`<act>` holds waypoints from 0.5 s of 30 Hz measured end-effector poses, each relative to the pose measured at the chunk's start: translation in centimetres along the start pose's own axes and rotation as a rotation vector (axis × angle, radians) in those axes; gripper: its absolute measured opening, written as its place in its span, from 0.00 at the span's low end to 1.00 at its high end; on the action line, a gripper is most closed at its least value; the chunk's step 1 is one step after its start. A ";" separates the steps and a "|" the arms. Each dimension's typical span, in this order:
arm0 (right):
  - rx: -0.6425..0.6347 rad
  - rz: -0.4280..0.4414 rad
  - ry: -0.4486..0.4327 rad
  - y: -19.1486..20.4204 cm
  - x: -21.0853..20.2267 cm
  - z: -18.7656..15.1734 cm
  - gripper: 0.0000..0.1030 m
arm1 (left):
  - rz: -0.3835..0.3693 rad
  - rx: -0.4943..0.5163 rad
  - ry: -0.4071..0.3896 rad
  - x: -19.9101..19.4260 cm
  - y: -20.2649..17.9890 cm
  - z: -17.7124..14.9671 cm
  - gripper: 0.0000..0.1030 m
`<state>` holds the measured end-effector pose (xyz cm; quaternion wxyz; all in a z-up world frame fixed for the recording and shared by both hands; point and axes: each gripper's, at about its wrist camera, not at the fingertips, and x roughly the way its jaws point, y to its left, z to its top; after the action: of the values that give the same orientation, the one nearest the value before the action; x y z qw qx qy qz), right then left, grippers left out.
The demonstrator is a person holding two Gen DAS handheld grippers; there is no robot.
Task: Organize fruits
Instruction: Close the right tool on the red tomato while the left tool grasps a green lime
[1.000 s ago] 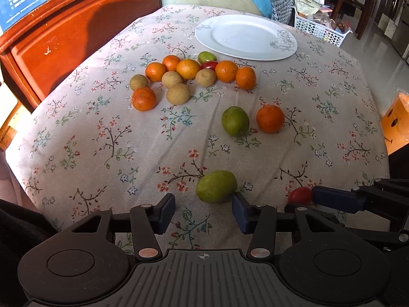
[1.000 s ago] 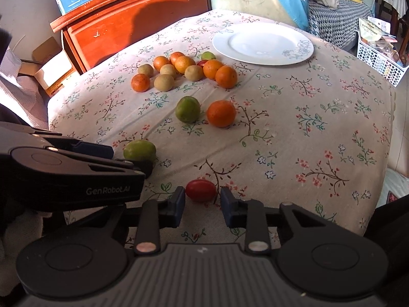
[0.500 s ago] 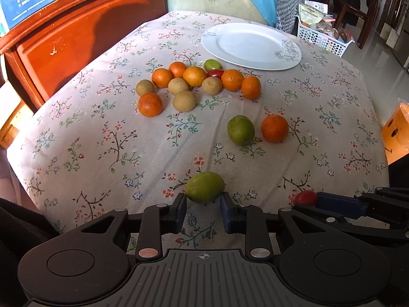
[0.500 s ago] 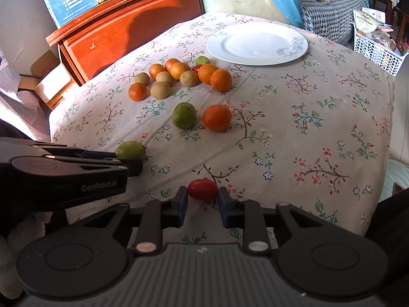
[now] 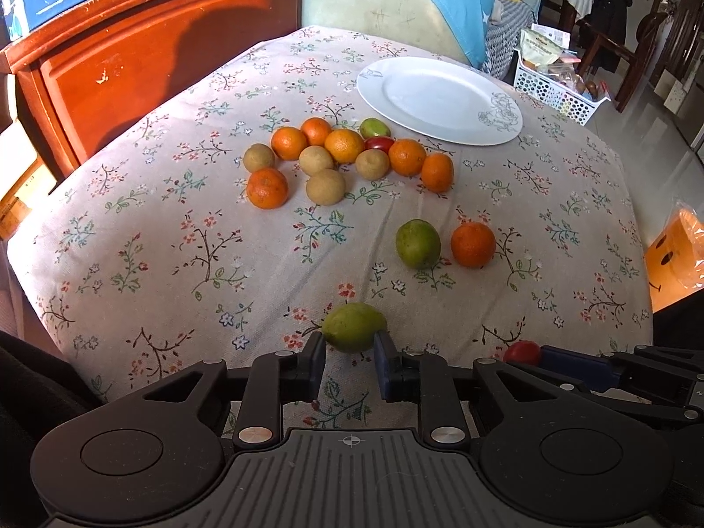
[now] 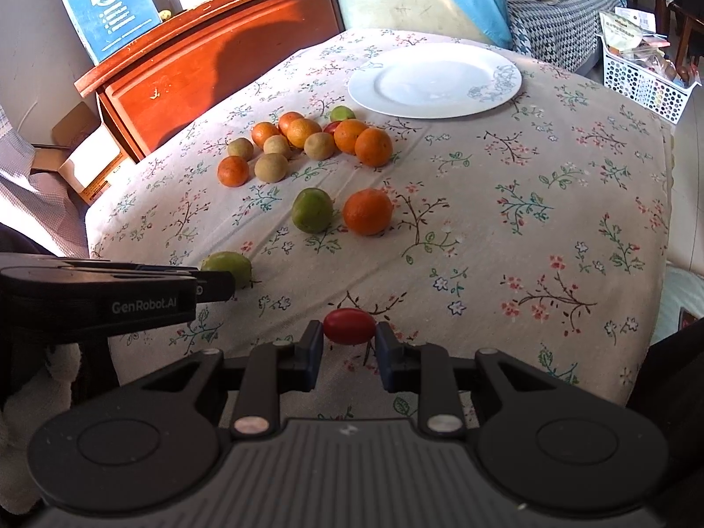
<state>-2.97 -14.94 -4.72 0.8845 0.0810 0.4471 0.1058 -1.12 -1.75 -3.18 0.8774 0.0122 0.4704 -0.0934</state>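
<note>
Left tool (image 5: 350,347) has just clamped the green fruit (image 5: 354,326) at the surface's (image 5: 176,229) near edge. Right tool (image 6: 350,343) still grips the red fruit (image 6: 350,326). Both ready for the plate (image 5: 440,101).

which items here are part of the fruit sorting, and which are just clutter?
Job:
- oval green fruit, in the left claw
- small red oval tomato, in the right claw
- cluster of round oranges and tan fruits
- loose green fruit and round orange
- empty white plate

Lying about:
- white perforated plastic basket
- blue printed box
- red-brown wooden cabinet
</note>
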 end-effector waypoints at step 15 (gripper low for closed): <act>0.009 0.002 0.006 -0.1 0.2 0.1 0.25 | -0.003 0.018 0.018 1.4 -0.7 0.3 0.33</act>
<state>-2.76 -14.96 -4.85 0.8827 0.0849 0.4501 0.1049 -0.23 -2.71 -4.14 0.8730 0.0203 0.4772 -0.0989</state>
